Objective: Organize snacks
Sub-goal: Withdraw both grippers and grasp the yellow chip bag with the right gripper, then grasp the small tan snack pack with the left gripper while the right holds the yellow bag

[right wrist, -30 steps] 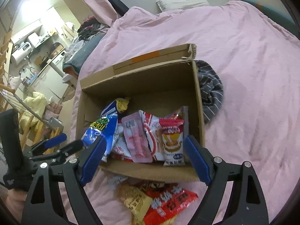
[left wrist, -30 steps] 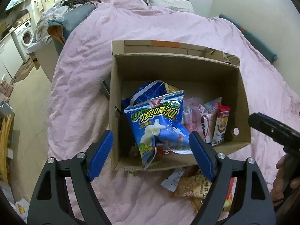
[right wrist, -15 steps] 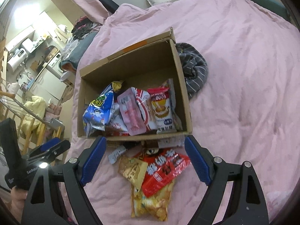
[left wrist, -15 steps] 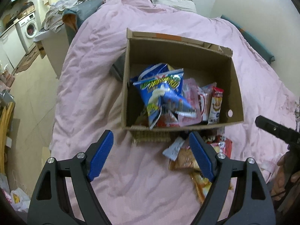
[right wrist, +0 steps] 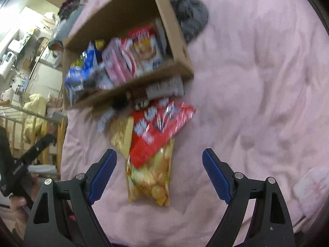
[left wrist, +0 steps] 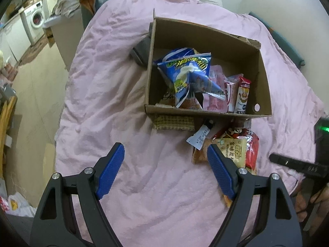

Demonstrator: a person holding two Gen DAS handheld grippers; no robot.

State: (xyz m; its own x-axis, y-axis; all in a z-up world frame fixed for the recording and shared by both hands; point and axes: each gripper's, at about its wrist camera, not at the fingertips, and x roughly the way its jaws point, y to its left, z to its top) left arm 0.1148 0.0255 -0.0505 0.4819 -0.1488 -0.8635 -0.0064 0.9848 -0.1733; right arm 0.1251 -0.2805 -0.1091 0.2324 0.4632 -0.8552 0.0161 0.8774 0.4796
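A cardboard box (left wrist: 205,113) on the pink bed holds a blue chip bag (left wrist: 189,74), a pink packet (left wrist: 216,100) and a red-topped packet (left wrist: 242,94); the box also shows in the blurred right wrist view (right wrist: 181,47). Loose snacks lie before it: a red bag (right wrist: 158,131), a clear bag of yellow chips (right wrist: 152,181), a yellow packet (left wrist: 232,150) and a small white packet (left wrist: 200,136). My left gripper (left wrist: 164,170) is open and empty over bare bedding. My right gripper (right wrist: 159,170) is open, straddling the yellow chip bag's upper part without touching.
A pink duvet (left wrist: 115,78) covers the bed. A dark striped cloth (right wrist: 189,20) lies behind the box. The bed's left edge drops to the floor (left wrist: 35,86); a washing machine (left wrist: 37,18) stands far left. A brown woven piece (left wrist: 174,123) lies against the box front.
Both grippers have pulled back from the box toward me. The loose snacks in front of the box have come into fuller view. Both stay open.
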